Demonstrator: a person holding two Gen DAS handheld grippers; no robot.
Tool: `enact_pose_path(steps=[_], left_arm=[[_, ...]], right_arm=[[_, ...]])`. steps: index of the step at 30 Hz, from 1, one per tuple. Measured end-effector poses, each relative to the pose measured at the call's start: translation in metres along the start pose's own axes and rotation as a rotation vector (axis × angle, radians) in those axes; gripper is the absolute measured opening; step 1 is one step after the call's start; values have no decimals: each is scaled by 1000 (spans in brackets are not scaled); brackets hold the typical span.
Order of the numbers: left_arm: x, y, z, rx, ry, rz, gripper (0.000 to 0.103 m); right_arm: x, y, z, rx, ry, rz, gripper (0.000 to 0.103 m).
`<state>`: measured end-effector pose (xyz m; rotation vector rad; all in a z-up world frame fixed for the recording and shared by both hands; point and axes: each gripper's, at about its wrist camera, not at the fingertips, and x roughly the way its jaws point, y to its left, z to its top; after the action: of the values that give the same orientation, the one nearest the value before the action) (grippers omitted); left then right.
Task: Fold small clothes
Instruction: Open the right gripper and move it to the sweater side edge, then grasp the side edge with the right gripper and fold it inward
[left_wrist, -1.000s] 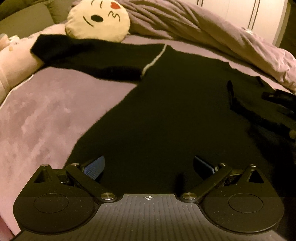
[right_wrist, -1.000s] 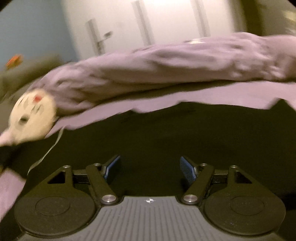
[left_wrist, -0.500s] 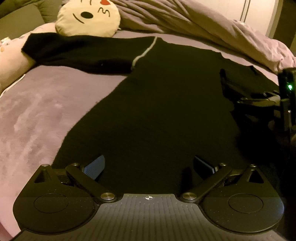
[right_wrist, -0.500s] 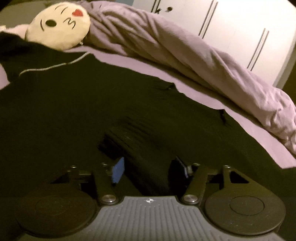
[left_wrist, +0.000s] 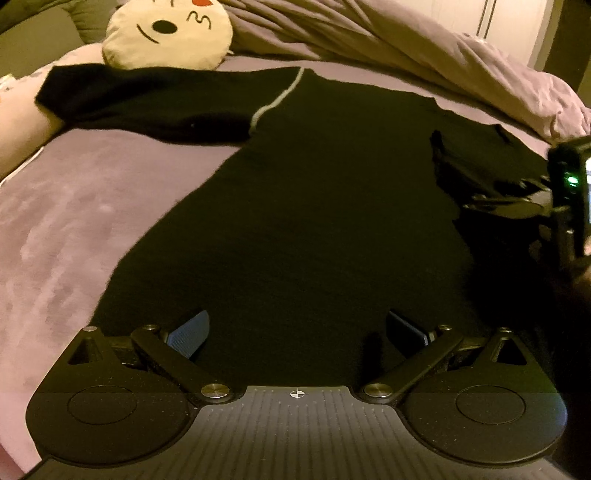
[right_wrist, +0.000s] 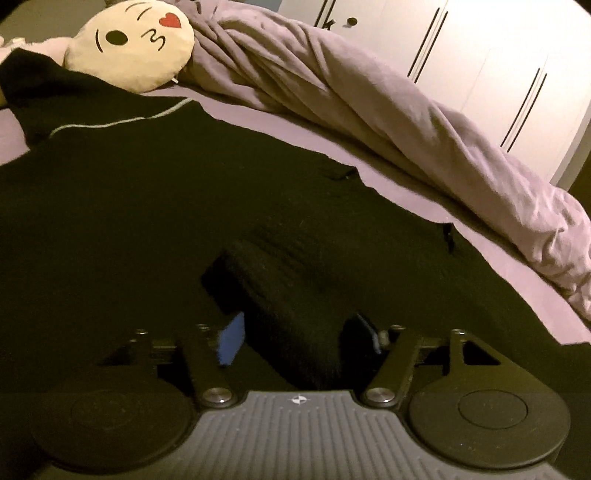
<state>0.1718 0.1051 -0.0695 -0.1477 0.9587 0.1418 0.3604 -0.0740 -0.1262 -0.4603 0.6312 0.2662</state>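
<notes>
Left gripper (left_wrist: 295, 330): fingers spread wide, nothing between them. The blue-padded left finger (left_wrist: 188, 332) and the dark right finger (left_wrist: 406, 328) both sit low over the near hem of the sweater (left_wrist: 314, 221); contact with the cloth cannot be confirmed.

Right gripper (right_wrist: 301, 338): fingers partly closed around a raised fold of the sweater (right_wrist: 147, 221), which fills the gap between the blue left pad (right_wrist: 232, 338) and the right pad (right_wrist: 365, 332). The fold lifts ahead of the fingers as a thick ridge. In the left wrist view this gripper (left_wrist: 517, 199) appears far right of the left fingers, at the sweater's right edge.

Sweater: black, spread flat on the bed (left_wrist: 74, 206), body running straight ahead from both pairs of fingers. One sleeve (left_wrist: 147, 99) extends ahead and left, with a pale seam line at the shoulder.

Beyond the sleeve, ahead-left: a cream emoji cushion (right_wrist: 129, 48) touching the sleeve's far edge. Ahead and right: a bunched lilac duvet (right_wrist: 369, 103) along the far side of the bed. Behind it, white wardrobe doors (right_wrist: 498, 66).
</notes>
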Motion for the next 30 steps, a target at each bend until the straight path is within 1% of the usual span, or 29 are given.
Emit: enact_pose_path(steps=[1,2,3,4,7,10,12,13,15,18,20,22,23,24,25,28,30], left_arm=[[0,-1,0,1,1,-1,103],[0,-1,0,2,0,-2,103],[0,-2,1,5,-1,-3,103],[0,-1,0,7,1,-2,103],[-1,-1,1,12,-5,-5,103],[-2,1,1,16,-14,-1,103],[-2,2,2,11,-15,-3,103],[-2,3,1,7,-13,-4,103],[-2,4,2,1,-12,-9,103],[-5,4,2,-5,-17,-9,103],[-6,4,1,-4,-17,-11,103],[-6,4,1,2,-12,-6,103],[-6,3,1,8,-12,-3,103],[-7,3,1,14,-13,-1,103],[-8,4,2,17,-16,3,103],[-8,7,3,11,-18,16,103],[-8,8,4,-7,-19,14,103]], right_arm=[[1,0,2,-7,-8,-4,41],[1,1,3,-9,-19,-15,22],[0,0,4,-1,-27,-33,12],[-3,-5,5,31,-37,-36,12],[-15,-29,4,203,-77,-6,11],[-33,-64,8,456,-145,56,11],[-45,-84,17,581,-196,87,11],[-49,-88,22,597,-219,88,11],[-55,-88,35,575,-251,90,11],[-52,-74,48,521,-263,118,11],[-43,-60,52,479,-246,153,12],[-30,-46,51,467,-176,228,21],[-27,-44,47,485,-154,256,28],[-28,-45,40,511,-158,274,28],[-32,-46,33,526,-163,274,28],[-51,-62,7,572,-174,245,28],[-65,-78,-15,629,-170,198,29]])
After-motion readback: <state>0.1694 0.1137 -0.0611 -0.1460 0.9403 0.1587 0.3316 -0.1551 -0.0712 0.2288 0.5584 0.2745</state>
